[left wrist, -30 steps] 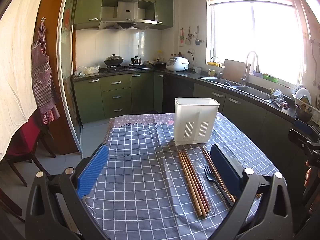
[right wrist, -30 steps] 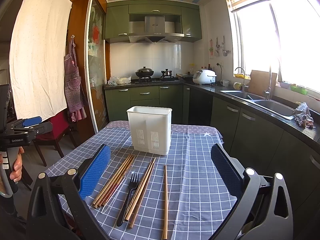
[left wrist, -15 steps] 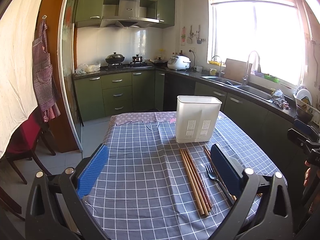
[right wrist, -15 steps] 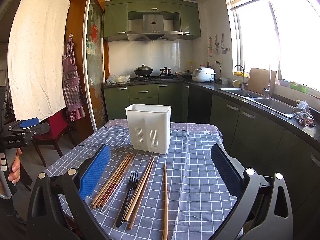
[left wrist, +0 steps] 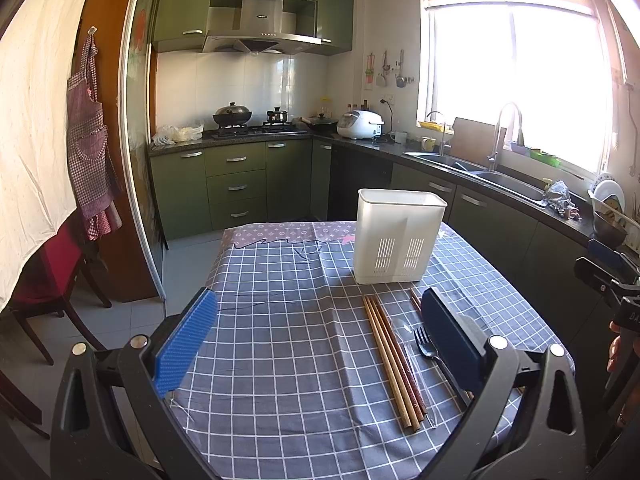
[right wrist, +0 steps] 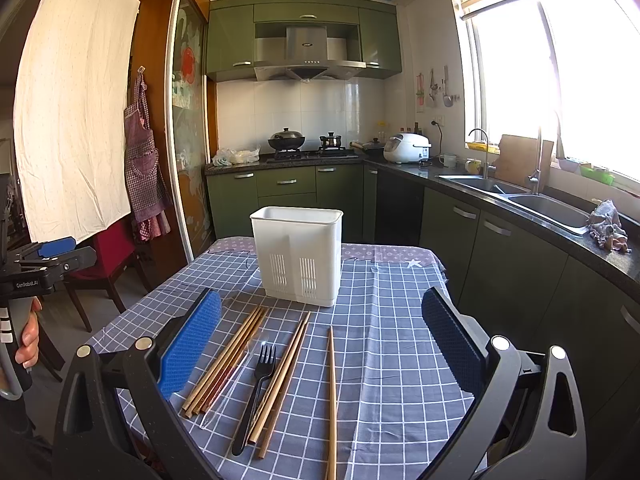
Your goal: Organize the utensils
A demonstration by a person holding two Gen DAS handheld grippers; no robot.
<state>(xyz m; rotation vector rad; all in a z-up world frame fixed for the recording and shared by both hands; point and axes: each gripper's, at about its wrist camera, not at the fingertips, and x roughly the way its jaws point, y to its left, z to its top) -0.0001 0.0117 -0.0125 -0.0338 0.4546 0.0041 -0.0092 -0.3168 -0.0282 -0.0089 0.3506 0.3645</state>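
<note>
A white utensil holder (left wrist: 400, 236) (right wrist: 300, 254) stands upright on the checked tablecloth (left wrist: 280, 320) (right wrist: 392, 344). In front of it lie a bundle of wooden chopsticks (left wrist: 390, 354) (right wrist: 226, 360), a clear plastic spoon (left wrist: 404, 336) (right wrist: 230, 384), a black plastic fork (left wrist: 430, 354) (right wrist: 258, 390), a pair of chopsticks (right wrist: 282, 380) and a single chopstick (right wrist: 331, 400). My left gripper (left wrist: 320, 340) hovers open above the cloth, left of the chopstick bundle. My right gripper (right wrist: 322, 340) hovers open over the utensils. Both are empty.
Green kitchen cabinets, a stove and a sink counter (right wrist: 540, 208) lie beyond the table. A red chair (left wrist: 48, 276) stands left of the table. The other handheld gripper and a hand show at the left edge (right wrist: 28, 280) and right edge (left wrist: 612, 292).
Both cameras have tilted slightly upward and eased forward; the holder and utensils sit a little lower in view. Nothing on the table has moved.
</note>
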